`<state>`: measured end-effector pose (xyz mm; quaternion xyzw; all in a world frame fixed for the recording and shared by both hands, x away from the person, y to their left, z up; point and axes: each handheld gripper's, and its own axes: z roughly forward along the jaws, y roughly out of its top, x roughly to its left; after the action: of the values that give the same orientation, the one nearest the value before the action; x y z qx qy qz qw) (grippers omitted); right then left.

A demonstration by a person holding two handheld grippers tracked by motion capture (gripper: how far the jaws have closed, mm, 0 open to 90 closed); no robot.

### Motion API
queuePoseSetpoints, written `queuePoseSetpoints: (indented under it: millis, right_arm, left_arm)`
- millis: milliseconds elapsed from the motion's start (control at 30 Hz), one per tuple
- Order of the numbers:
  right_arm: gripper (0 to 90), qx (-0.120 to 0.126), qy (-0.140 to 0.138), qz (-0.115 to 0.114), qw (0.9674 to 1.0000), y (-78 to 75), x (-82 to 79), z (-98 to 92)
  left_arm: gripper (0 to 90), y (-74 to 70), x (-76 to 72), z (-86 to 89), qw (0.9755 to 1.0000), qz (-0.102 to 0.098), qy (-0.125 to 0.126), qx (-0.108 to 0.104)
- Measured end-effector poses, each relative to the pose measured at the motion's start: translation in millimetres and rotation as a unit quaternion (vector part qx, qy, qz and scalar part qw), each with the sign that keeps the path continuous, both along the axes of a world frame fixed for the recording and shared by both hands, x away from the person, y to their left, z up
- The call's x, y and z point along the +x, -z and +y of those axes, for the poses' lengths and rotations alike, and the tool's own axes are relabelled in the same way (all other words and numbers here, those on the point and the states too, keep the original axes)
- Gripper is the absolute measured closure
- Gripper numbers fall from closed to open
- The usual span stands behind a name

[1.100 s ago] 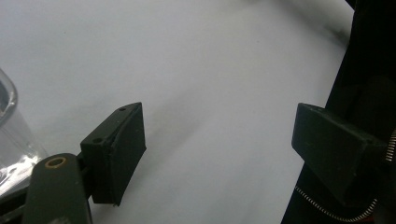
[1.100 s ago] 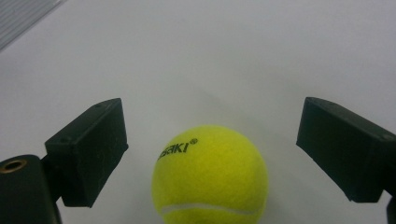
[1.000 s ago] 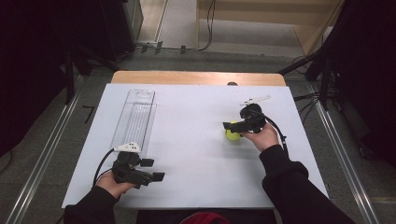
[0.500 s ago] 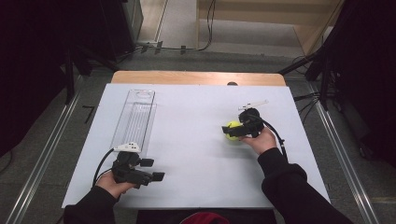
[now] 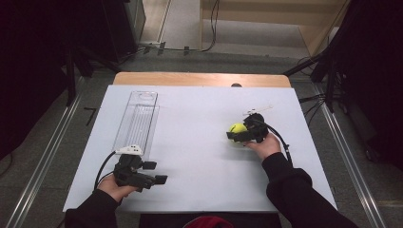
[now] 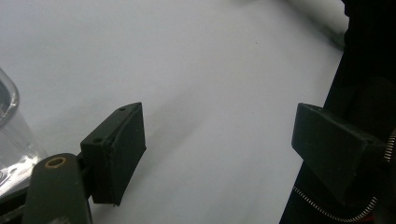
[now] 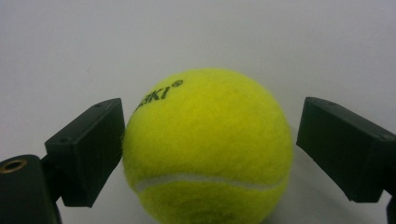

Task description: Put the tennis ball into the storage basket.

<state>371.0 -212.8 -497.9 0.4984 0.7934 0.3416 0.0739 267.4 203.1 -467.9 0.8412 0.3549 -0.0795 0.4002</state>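
Right gripper view first: tennis ball (image 7: 208, 147) sits between my right tool's jaws, yellow felt, black lettering up top, white seam low on it. Left jaw in that view touches the ball's side; right jaw stands off with a clear gap, so the right tool (image 7: 208, 154) is open around the ball, not clamped. Ball rests on the white surface (image 7: 187, 37). High view: right tool (image 5: 244, 135) is at the right half of the surface, ball (image 5: 236, 128) at its tip, hand (image 5: 264, 145) behind it, dark sleeve coming in from the bottom, cable looping off the tool's right side. My left tool (image 5: 151, 175) is low at the near left edge, held in the left hand (image 5: 114, 187), jaws pointing right, well apart from the ball. Left gripper view: left tool (image 6: 219, 149) has jaws spread wide, nothing between them, bare white surface under them. Clear plastic tray (image 5: 137, 121) lies lengthwise on the left part of the surface, just beyond the left tool; its near corner shows at the left edge of the left gripper view (image 6: 11, 135). Tray and ball well apart.
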Motion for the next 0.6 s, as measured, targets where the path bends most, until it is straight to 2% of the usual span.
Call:
queuePoseSetpoints:
  millis: [267, 333, 367, 400, 533, 600]
  right_arm:
    - [7.1, -0.01, -0.004, 0.013, 0.9999, 7.5, 0.8, 1.0]
    - [14.4, -0.008, -0.008, 0.014, 0.9998, 8.5, 0.6, 0.2]
    - [14.4, -0.008, -0.008, 0.014, 0.9998, 8.5, 0.6, 0.2]
    - [22.5, 0.007, -0.016, 0.018, 0.9997, 8.1, 0.4, -0.2]
    - [22.8, -0.005, -0.022, 0.012, 0.9997, 6.9, -0.6, 2.4]
    - [22.8, -0.003, -0.02, 0.015, 0.9997, 6.6, -0.4, 2.0]
  left_arm:
    - [17.8, 0.0, 0.0, -0.1, 1.0, 0.0, 0.0, 0.0]
    - [17.7, 0.0, 0.0, -0.1, 1.0, 0.0, 0.0, 0.0]
    - [17.8, 0.0, 0.0, -0.1, 1.0, 0.0, 0.0, 0.0]
    - [17.8, 0.0, 0.0, -0.1, 1.0, 0.0, 0.0, 0.0]
    - [17.8, -0.2, 0.0, -0.2, 1.0, 0.0, 0.001, 0.001]
    - [17.8, -0.1, 0.0, -0.2, 1.0, 0.0, 0.001, 0.0]
